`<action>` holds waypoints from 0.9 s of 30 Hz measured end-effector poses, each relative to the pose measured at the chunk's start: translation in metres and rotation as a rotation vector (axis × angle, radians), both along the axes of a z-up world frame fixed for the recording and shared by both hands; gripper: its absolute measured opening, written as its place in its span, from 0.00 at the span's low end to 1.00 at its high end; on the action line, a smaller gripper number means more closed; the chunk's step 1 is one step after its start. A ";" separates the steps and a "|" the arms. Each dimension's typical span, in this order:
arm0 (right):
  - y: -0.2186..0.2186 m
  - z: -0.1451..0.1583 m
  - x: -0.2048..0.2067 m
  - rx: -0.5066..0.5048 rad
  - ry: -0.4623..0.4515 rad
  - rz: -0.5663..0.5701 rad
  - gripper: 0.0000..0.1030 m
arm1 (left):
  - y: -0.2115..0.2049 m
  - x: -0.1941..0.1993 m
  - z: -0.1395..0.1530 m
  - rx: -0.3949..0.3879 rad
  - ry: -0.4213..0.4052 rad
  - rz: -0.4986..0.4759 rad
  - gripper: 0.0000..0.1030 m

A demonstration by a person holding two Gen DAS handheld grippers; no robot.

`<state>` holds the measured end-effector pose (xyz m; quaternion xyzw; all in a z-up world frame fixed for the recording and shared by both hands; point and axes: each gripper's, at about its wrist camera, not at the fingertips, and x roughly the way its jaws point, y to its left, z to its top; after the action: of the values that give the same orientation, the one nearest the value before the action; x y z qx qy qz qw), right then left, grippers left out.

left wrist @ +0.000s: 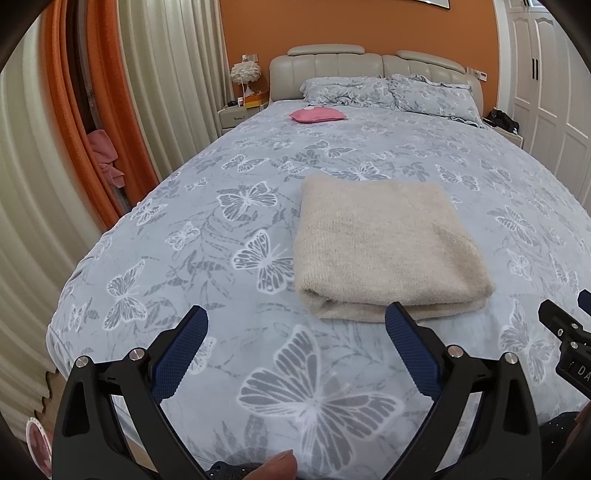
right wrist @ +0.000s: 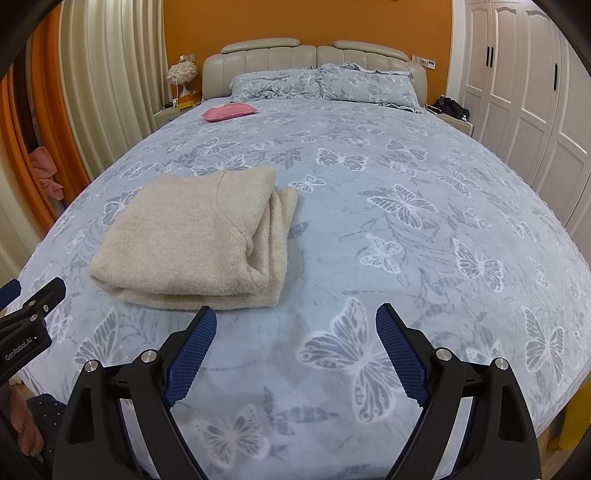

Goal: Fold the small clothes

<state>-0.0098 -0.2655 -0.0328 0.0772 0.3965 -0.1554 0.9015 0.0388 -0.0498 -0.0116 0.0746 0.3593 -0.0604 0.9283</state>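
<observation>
Folded beige sweater [left wrist: 388, 243] on bed — ahead of both tongs, left [left wrist: 299, 321] and right [right wrist: 295, 321], spread apart, empty

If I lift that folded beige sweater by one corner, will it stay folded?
Probably not. The beige sweater is soft knit, so it would likely droop. Its layers lie loose along the right edge and would probably slide apart. It looks fuzzy, so the left gripper and right gripper pads shouldn't slip.

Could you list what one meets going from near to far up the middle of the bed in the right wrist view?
Right claw, open and empty → folded beige sweater → pink cushion → patterned pillows → padded headboard → orange wall.
</observation>
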 end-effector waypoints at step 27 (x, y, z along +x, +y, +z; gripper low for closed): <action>0.007 0.000 -0.001 -0.002 0.000 -0.010 0.83 | 0.000 0.000 -0.001 0.000 0.001 -0.003 0.92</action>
<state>-0.0105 -0.2586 -0.0324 0.0784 0.3957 -0.1605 0.9008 0.0393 -0.0498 -0.0121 0.0750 0.3595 -0.0621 0.9280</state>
